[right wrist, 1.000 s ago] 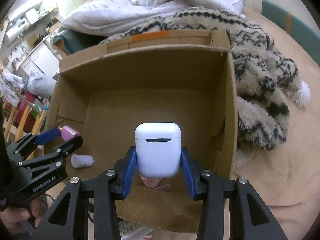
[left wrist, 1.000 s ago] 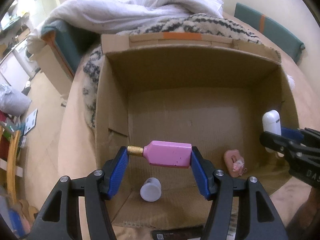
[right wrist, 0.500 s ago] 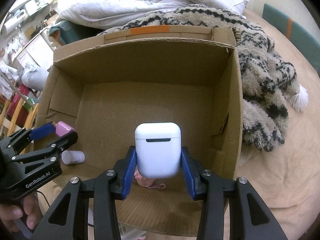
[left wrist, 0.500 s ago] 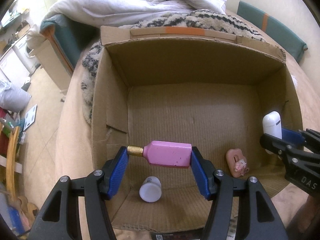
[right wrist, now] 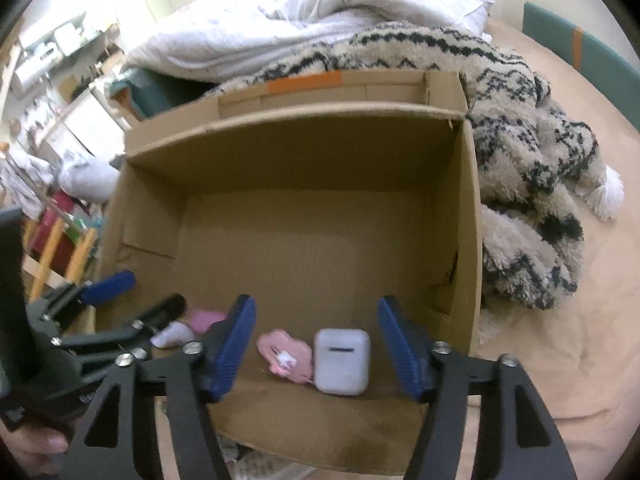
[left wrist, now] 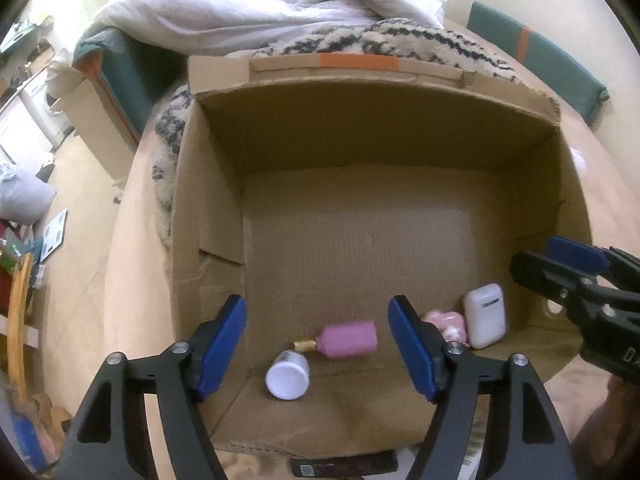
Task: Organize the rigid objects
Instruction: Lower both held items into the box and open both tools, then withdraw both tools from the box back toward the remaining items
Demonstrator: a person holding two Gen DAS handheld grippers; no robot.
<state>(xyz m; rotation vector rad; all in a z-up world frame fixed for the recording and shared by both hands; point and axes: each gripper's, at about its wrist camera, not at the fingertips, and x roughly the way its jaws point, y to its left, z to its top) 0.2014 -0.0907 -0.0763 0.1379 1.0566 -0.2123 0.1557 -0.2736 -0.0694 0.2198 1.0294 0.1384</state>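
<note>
Two claws hang over the near edge of an open cardboard box (left wrist: 384,128), both tilted steeply down toward its floor. The left claw (left wrist: 318,350) has its blue pads spread wide and is opening further; nothing is gripped. Below and between its pads, the pink bottle (left wrist: 348,338) lies on its side on the box floor, gold neck pointing left, clear of both pads. Just near-left of the bottle lies a small white jar (left wrist: 288,376), close to the gold neck.

The right claw (right wrist: 316,354) is likewise wide apart and opening, holding nothing. Between its pads, down on the box floor, the white earbud case (right wrist: 341,362) rests free of both pads, near the box's near right corner. A pink charm-like item (right wrist: 285,356) lies right against the case's left side.

A person's fingers (right wrist: 36,446) show at the lower left of the right wrist view, on the left claw's handle. Beyond the box's far wall lie a patterned fuzzy blanket (right wrist: 520,168) and a white duvet (left wrist: 272,12).
</note>
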